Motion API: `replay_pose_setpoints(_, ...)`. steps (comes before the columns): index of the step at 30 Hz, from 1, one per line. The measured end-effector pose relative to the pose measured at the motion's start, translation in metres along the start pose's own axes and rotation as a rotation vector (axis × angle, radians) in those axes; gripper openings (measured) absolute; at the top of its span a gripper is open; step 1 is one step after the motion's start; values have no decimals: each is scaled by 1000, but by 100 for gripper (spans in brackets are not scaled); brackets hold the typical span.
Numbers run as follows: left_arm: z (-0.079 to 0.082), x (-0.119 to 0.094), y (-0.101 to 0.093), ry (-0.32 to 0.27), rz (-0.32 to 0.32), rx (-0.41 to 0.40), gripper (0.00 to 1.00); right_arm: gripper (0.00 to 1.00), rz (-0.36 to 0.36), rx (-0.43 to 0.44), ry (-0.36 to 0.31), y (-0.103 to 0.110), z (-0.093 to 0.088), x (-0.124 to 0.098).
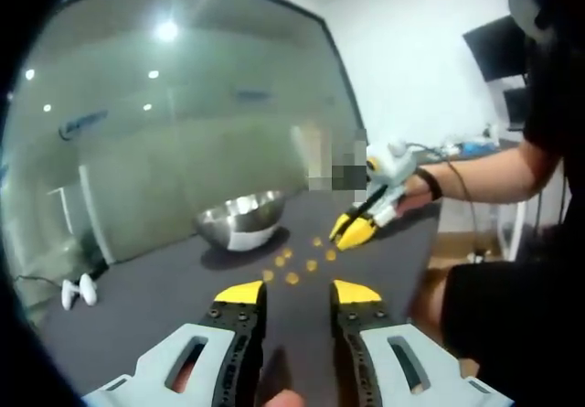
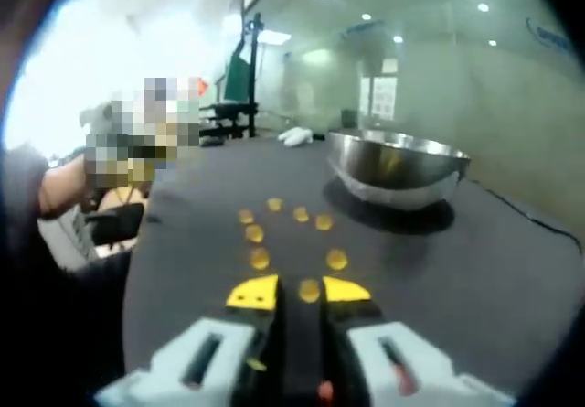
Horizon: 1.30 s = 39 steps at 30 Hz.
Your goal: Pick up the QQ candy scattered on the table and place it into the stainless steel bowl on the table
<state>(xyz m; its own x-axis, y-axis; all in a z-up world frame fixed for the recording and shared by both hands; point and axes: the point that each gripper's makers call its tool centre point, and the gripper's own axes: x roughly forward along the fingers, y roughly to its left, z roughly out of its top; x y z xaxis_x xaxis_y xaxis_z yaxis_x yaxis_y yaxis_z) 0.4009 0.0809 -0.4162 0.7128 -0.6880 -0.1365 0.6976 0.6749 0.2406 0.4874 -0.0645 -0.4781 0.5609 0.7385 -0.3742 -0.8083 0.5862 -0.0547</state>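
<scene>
Several small orange QQ candies (image 1: 292,278) (image 2: 260,258) lie scattered on the dark table (image 1: 164,306) (image 2: 475,270), in front of the stainless steel bowl (image 1: 242,219) (image 2: 398,167). My left gripper (image 1: 298,293) is open, held above the table on the near side of the candies with nothing between its jaws. My right gripper (image 2: 300,291) (image 1: 352,231) is down at the table, open, with one candy (image 2: 309,289) lying between its yellow tips, closer to the right one. The bowl stands upright beyond the candies; its inside is hidden.
A person's arm (image 1: 484,174) holds the right gripper from the table's right side. White objects (image 1: 78,290) (image 2: 295,135) lie past the bowl. A glass wall (image 1: 183,133) runs behind the table. The table edge (image 1: 425,251) is close to the right gripper.
</scene>
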Motion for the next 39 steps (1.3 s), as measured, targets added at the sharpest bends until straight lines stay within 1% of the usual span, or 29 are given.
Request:
replay_pose_setpoints(3, 0, 0, 0, 1, 0, 0, 29, 16, -3, 1, -2, -1, 0, 0)
replay_pose_setpoints(7, 0, 0, 0, 1, 2, -1, 29, 10, -19, -4, 2, -4, -1, 0)
replay_pose_setpoints(23, 0, -1, 0, -2, -3, 0, 29, 9, -23, -25, 3, -1, 0, 0)
replay_pose_setpoints(30, -1, 0, 0, -1, -5, 3, 29, 9, -21, -38, -6, 0, 3, -5)
replay_pose_setpoints(33, 0, 0, 1, -5, -7, 1, 29, 9, -20, -36, -26, -1, 10, -11)
replay_pose_setpoints(37, 1, 1, 0, -8, -11, 4, 29, 9, -22, -44, -50, -4, 26, -18)
replay_pose_setpoints(39, 2, 2, 0, -10, -12, 4, 29, 9, -24, -55, -67, -11, 33, -19)
